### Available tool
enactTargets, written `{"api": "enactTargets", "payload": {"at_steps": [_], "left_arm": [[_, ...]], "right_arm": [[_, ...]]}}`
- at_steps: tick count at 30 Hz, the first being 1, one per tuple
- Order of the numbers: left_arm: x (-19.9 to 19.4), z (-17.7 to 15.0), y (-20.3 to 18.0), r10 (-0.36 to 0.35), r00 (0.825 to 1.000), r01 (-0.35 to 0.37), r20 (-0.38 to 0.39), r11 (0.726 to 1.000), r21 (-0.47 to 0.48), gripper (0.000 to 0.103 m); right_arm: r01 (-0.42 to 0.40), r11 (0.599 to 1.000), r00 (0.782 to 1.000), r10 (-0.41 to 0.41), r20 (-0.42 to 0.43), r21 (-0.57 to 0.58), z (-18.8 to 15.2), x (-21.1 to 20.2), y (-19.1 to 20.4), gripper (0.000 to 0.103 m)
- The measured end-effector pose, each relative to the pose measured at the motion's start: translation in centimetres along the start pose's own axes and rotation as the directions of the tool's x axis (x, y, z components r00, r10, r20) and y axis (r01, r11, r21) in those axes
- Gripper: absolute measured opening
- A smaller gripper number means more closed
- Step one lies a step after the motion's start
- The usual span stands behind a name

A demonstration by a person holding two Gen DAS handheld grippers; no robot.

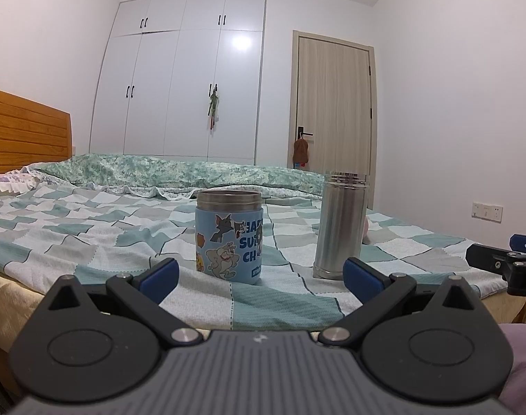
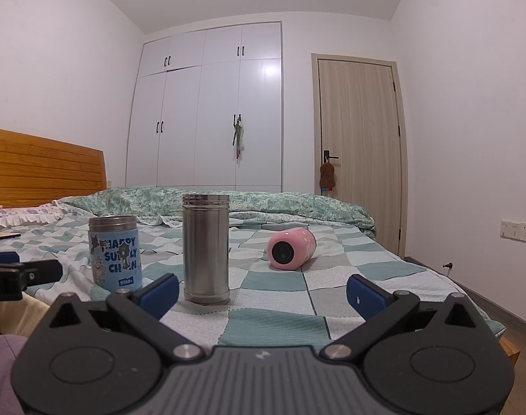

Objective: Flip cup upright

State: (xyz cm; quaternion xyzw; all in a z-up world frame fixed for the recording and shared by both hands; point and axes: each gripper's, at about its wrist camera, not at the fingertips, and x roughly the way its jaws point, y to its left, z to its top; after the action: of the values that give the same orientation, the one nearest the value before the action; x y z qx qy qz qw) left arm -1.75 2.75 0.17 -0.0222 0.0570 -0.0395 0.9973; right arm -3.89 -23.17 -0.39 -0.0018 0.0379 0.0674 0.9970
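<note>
Checked bedding in teal, grey and white covers the bed [image 2: 280, 311] that both tools hover over at its near edge. Spread wide with nothing between its blue pads, the left gripper [image 1: 261, 278] faces the blue cartoon cup [image 1: 229, 237], which stands upright just beyond its fingers. Equally wide apart and empty, the right gripper [image 2: 263, 294] has the steel cup [image 2: 205, 247] standing upright just past its left finger, with the blue cup to the left of that. Farther off and to the right, the pink cup [image 2: 290, 249] lies on its side on the blanket, its round end turned toward the camera, well apart from the steel cup. Beyond lie a rumpled green quilt [image 2: 228, 200], a wooden headboard [image 2: 41, 169] at far left, a white wardrobe [image 2: 207, 110] and a pale door [image 2: 359, 145].
</note>
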Motion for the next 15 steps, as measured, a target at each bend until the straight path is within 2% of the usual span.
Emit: {"api": "enactTargets", "payload": {"at_steps": [15], "left_arm": [[-0.27,-0.04,-0.45,0.004,1.0,-0.004,0.029,1.0,0.021,0.103]], "right_arm": [[0.0,1.0,1.0,0.0,0.002,-0.001,-0.02,-0.03,0.04,0.103]]}}
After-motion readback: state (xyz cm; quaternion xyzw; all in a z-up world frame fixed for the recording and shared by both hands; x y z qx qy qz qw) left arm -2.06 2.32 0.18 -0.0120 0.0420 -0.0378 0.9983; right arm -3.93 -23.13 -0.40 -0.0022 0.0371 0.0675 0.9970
